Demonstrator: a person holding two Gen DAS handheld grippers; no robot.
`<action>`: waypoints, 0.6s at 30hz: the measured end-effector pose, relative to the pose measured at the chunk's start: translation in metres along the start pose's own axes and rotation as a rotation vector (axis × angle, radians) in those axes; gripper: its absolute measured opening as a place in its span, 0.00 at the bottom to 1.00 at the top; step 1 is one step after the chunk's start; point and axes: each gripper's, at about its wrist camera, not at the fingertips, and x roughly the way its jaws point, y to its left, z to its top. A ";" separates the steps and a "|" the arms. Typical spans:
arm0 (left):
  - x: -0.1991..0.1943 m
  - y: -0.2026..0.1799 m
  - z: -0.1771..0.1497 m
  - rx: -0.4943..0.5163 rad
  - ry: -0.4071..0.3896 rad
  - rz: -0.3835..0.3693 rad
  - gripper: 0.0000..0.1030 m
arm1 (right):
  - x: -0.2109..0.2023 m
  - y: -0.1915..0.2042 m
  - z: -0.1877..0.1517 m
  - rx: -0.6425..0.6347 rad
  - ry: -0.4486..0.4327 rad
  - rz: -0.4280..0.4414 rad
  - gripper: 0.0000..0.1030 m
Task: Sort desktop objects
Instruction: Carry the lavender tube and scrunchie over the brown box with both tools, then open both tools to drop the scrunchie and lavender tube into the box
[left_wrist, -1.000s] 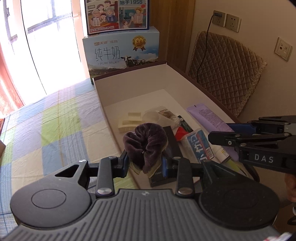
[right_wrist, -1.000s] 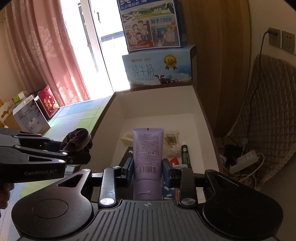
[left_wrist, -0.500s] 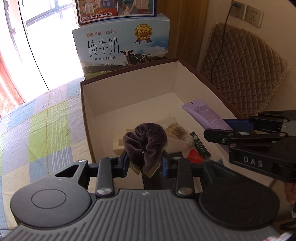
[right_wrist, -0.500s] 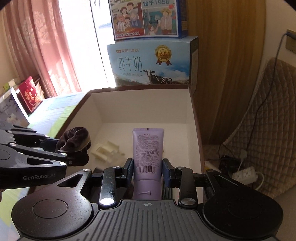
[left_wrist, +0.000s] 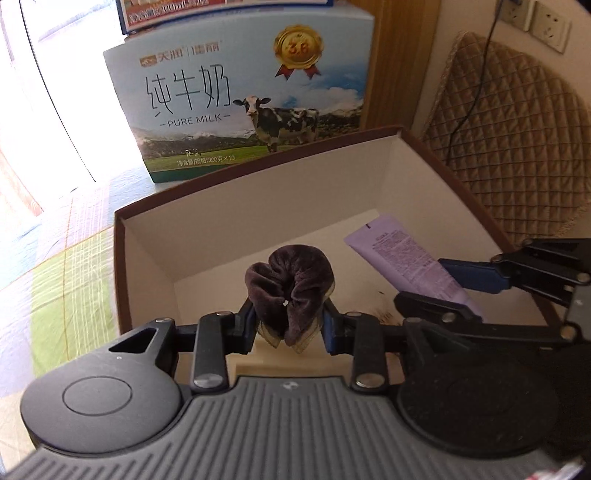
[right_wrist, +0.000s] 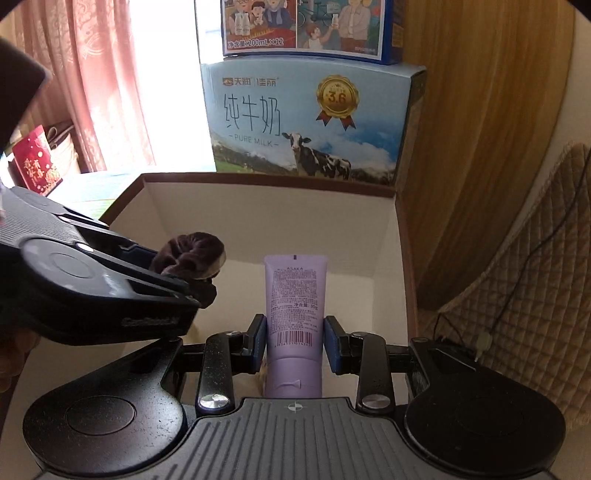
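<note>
My left gripper is shut on a dark purple velvet scrunchie and holds it above the inside of an open cardboard box with white walls. My right gripper is shut on a lilac tube and holds it over the same box, to the right of the left gripper. The scrunchie also shows in the right wrist view, the tube in the left wrist view. Both grippers point at the box's far wall.
A blue milk carton stands right behind the box, with another carton stacked on it. A checked cloth covers the table at left. A quilted cushion leans on the wall at right. Red boxes stand far left.
Both grippers have moved forward and deeper over the box with their loads. The items on the box floor have dropped out of sight beneath them.
</note>
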 end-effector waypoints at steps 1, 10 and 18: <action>0.005 0.001 0.003 0.004 0.005 0.005 0.28 | 0.002 -0.001 0.002 -0.001 0.000 0.000 0.29; 0.033 0.010 0.013 0.009 0.046 0.033 0.33 | 0.017 0.000 0.015 -0.060 0.005 -0.021 0.29; 0.039 0.013 0.017 0.026 0.041 0.060 0.57 | 0.024 0.001 0.018 -0.092 0.010 -0.027 0.29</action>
